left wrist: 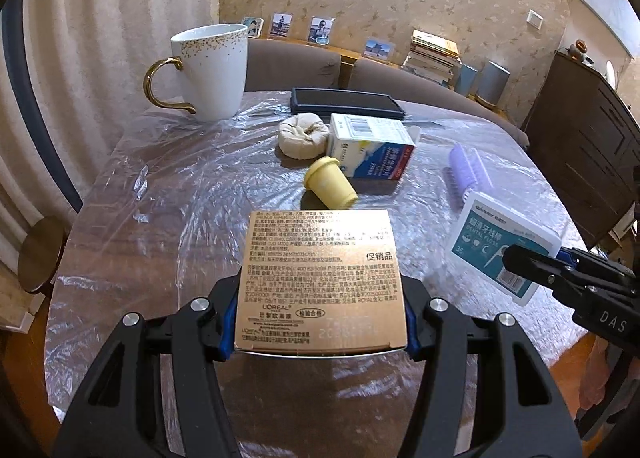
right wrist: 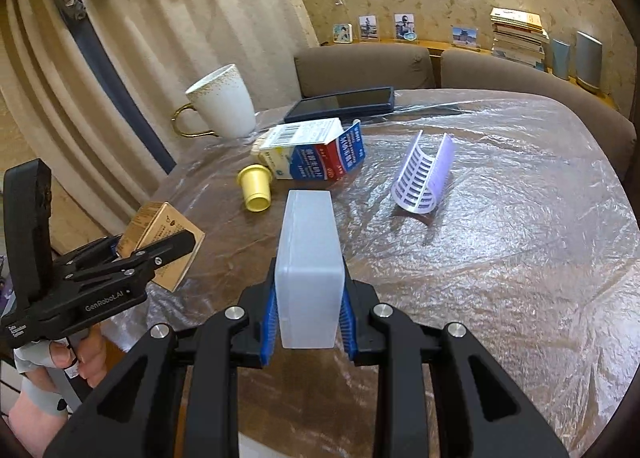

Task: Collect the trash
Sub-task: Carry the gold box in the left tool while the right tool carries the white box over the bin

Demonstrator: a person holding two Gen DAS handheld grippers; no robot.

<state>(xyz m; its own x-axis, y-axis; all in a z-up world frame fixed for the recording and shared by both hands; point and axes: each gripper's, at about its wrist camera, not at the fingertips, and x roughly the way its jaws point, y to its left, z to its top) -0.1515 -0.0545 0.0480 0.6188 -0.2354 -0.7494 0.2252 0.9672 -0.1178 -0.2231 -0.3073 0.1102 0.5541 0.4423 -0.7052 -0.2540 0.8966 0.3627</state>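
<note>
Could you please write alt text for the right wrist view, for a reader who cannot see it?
The right gripper clamps a white plastic box above a plastic-covered table. At left, the left gripper holds a gold carton; beyond lie a yellow cup, milk carton and mug.

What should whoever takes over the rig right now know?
Left hand-held gripper: shut on the gold carton, held above the table.
Right hand-held gripper: shut on the floss box, also lifted.
Still on the table: yellow cup on its side, milk carton, purple curler, round bun.
No bin in view. Mug and tablet are probably not trash.
</note>
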